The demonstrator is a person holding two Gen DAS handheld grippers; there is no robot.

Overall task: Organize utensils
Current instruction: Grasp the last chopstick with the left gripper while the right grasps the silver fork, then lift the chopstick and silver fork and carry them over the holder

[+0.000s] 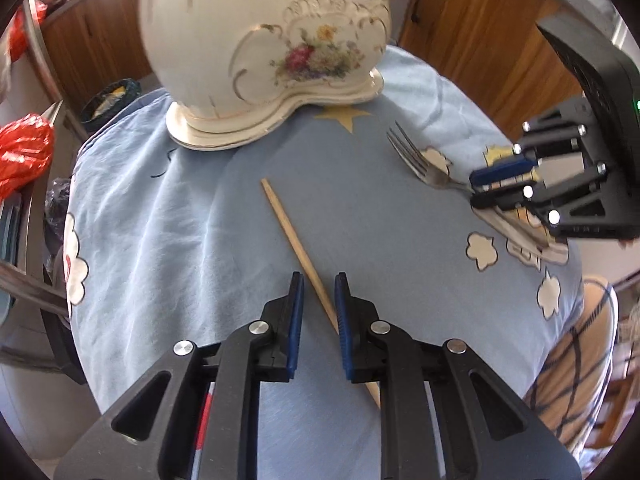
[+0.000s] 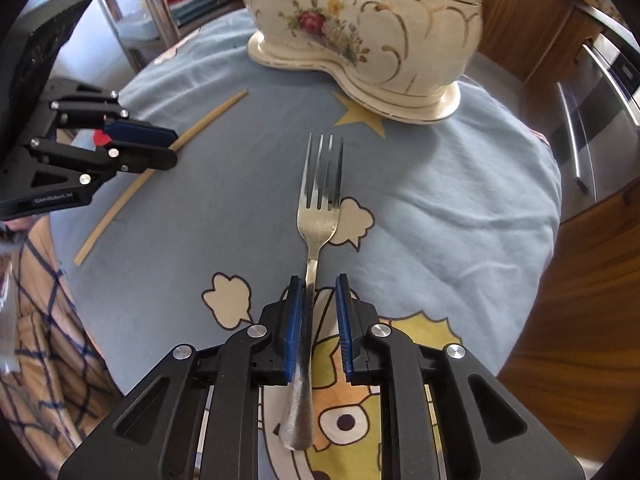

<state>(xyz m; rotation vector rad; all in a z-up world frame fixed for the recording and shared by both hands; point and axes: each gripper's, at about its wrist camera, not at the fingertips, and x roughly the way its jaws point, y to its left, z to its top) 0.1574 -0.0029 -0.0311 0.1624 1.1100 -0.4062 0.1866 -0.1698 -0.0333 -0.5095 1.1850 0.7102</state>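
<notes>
- Fork (image 2: 318,216): stiff, slick metal; tines toward 12 o'clock on worktop (image 2: 460,208); take at handle.
- Right claw (image 2: 318,280): narrow, straddling handle, grip unconfirmed.
- Left claw (image 1: 319,278): narrow, astride light, stiff chopstick (image 1: 294,240).

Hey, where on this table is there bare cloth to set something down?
Bare cloth lies left of the chopstick and between it and the fork. It is crowded at the ceramic planter and around both grippers.

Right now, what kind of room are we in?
Most likely a home kitchen or dining corner: wooden cabinets, a steel appliance front, and a table under a blue cartoon cloth with a fork.
</notes>
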